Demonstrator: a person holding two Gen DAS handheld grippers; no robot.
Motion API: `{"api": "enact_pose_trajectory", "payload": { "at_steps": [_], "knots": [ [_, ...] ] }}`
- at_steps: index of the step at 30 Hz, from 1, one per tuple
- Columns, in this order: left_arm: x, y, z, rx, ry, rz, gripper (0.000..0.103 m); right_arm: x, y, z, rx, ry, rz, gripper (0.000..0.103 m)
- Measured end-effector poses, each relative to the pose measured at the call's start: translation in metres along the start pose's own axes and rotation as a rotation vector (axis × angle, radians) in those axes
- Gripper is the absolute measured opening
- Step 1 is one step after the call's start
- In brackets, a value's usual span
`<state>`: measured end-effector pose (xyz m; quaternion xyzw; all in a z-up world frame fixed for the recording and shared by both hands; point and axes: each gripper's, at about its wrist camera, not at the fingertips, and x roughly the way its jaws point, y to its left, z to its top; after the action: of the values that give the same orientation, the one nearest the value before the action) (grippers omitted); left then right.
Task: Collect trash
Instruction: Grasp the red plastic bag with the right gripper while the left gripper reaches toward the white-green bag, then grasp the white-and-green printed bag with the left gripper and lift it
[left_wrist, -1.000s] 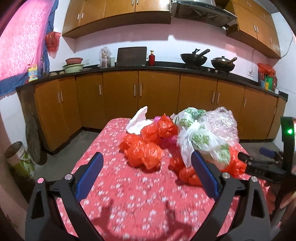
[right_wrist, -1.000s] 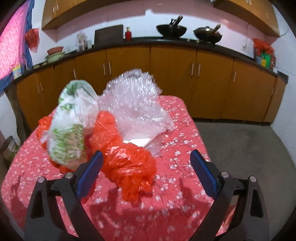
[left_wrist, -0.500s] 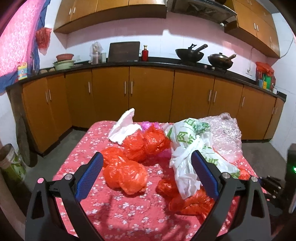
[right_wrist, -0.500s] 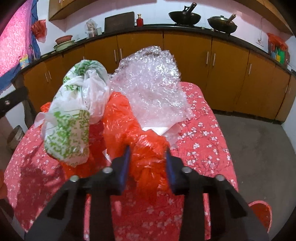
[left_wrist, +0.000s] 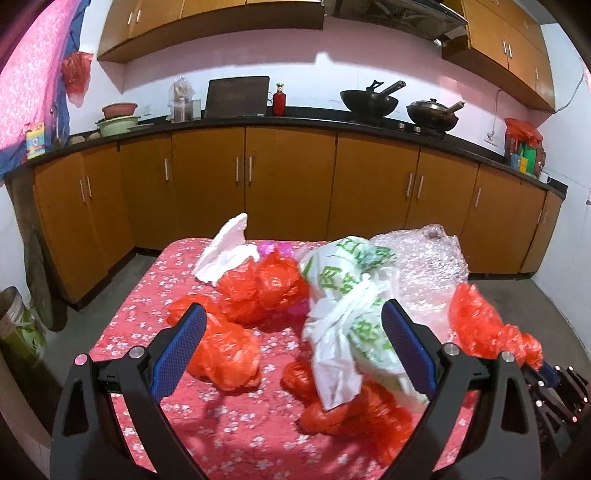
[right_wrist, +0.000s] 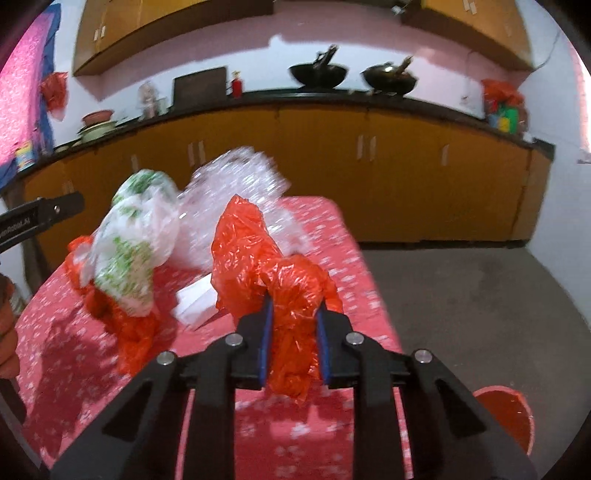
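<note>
A: How far along?

B: Barely. The right gripper is closing on one orange bag; the red bin waits at four o'clock.

A: The rest?

B: Other bags on the table, white-green bag at twelve; the left gripper gapes empty.

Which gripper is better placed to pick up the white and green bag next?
Left. The left gripper is open and empty beside the white and green bag; the right gripper is closing on an orange bag.
</note>
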<state>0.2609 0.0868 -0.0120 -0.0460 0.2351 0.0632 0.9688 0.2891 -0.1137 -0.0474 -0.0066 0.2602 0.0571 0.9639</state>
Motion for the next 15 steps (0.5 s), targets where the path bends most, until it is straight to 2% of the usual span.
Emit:
{"api": "enact_pose_trajectory", "payload": {
  "at_steps": [4, 7, 11, 15],
  "knots": [
    [0.011, -0.01, 0.006, -0.014, 0.037, -0.025, 0.094, 0.0, -0.011, 0.007, 0.028, -0.02, -0.032, 0.021],
    [0.025, -0.017, 0.008, -0.016, 0.083, -0.036, 0.089, -0.002, -0.014, 0.007, 0.03, -0.029, -0.051, 0.021],
    [0.042, -0.024, 0.001, -0.002, 0.143, -0.027, 0.076, -0.001, -0.017, 0.003, 0.031, -0.025, -0.059, 0.021],
    [0.047, -0.031, -0.008, 0.023, 0.165, -0.02, 0.063, 0.0, -0.02, 0.0, 0.035, -0.018, -0.064, 0.021]
  ]
}}
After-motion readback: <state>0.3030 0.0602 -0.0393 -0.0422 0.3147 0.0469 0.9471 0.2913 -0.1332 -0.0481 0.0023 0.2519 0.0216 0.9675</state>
